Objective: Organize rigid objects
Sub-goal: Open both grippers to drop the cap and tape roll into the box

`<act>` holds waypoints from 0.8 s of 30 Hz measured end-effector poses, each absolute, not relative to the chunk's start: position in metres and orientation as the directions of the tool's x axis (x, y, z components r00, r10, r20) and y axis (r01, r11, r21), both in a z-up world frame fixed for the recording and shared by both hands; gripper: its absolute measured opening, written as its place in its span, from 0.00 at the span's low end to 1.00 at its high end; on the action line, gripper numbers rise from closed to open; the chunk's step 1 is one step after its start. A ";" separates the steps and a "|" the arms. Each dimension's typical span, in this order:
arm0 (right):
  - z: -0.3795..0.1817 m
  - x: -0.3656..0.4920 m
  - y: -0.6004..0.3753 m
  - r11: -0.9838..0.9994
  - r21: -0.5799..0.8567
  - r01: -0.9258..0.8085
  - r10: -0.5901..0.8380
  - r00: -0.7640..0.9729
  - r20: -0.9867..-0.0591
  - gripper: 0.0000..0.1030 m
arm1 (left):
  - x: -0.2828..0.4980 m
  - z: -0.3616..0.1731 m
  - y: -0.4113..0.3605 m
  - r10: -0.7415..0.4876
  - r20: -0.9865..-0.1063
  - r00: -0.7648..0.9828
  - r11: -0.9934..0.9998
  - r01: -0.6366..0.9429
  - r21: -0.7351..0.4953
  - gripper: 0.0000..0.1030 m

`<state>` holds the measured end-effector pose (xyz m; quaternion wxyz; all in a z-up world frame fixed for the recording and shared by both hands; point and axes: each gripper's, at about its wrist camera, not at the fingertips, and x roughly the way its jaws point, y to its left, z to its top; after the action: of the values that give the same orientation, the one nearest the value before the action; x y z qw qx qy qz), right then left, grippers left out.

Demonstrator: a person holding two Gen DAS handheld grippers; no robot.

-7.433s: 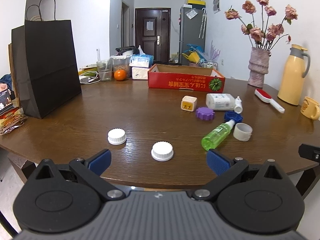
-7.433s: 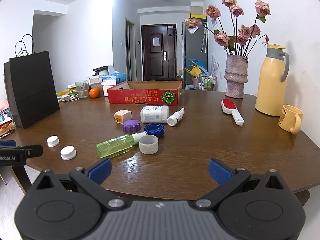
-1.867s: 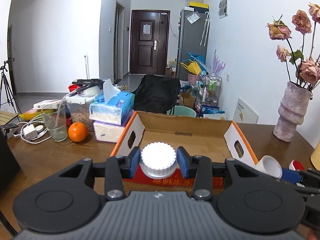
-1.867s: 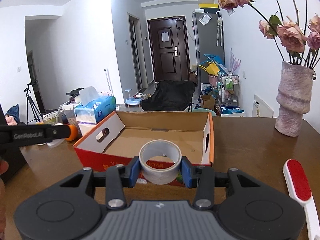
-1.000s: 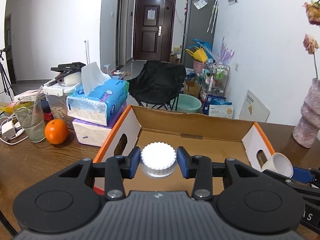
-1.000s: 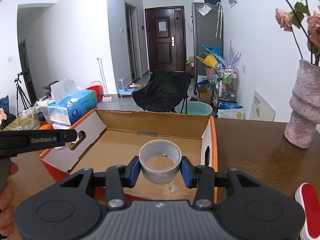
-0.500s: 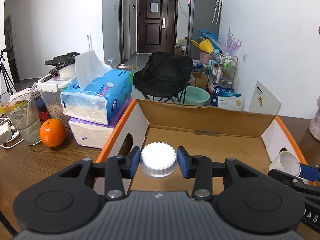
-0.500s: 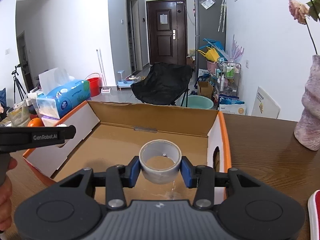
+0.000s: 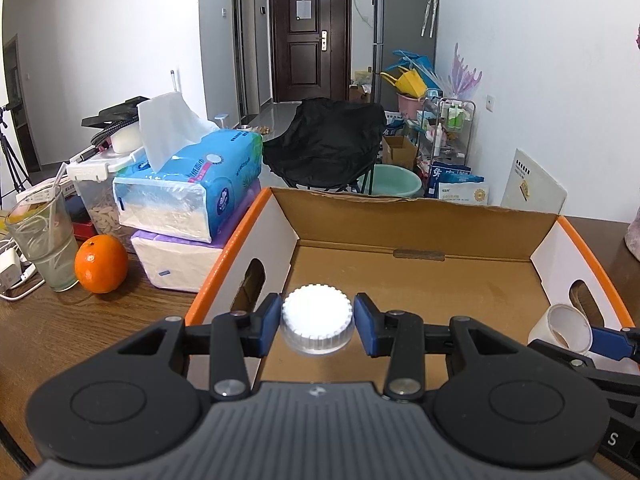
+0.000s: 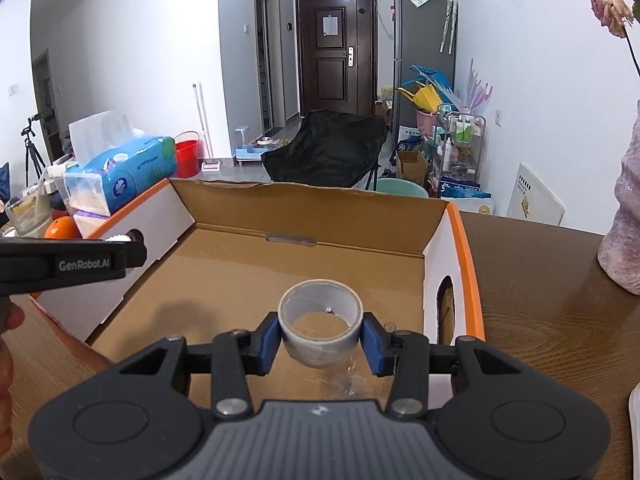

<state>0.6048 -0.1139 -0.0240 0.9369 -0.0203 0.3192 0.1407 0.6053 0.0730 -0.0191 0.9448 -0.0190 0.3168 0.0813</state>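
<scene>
My left gripper [image 9: 317, 324] is shut on a white ribbed bottle cap [image 9: 317, 316], held above the left part of the open cardboard box [image 9: 420, 224]. My right gripper [image 10: 320, 336] is shut on a small translucent cup [image 10: 320, 322], its mouth facing up, above the right part of the same box [image 10: 308, 208]. The left wrist view catches that cup [image 9: 562, 328] at its right edge. In the right wrist view the left gripper's black body crosses the left edge. The box floor is bare brown cardboard.
Left of the box on the wooden table [image 9: 80, 320] are stacked tissue packs [image 9: 188, 196], an orange [image 9: 101, 258] and a glass [image 9: 44, 236]. A pinkish vase [image 10: 624, 236] stands to the right of the box. A hand [image 10: 6, 356] shows at the right wrist view's left edge.
Both grippers have moved forward and lower over the box, so its floor fills more of each view. Each still holds its object.
</scene>
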 end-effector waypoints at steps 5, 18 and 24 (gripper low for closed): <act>-0.023 0.606 -0.116 0.962 0.059 -0.267 0.248 0.760 -0.601 0.62 | 0.602 -0.017 0.071 0.155 -0.584 0.797 0.985 -0.169 0.030 0.75; -0.012 0.597 -0.124 0.974 0.059 -0.218 0.213 0.799 -0.563 1.00 | 0.589 0.000 0.070 0.171 -0.542 0.823 0.982 -0.185 0.029 1.00; -0.003 0.587 -0.124 0.973 0.047 -0.226 0.214 0.812 -0.543 1.00 | 0.582 0.007 0.069 0.167 -0.533 0.829 0.983 -0.183 0.023 1.00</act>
<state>0.5869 -0.1241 -0.0027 0.9517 -0.0099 0.2842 0.1156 0.5817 0.0689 0.0066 0.9563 -0.0144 0.2775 0.0916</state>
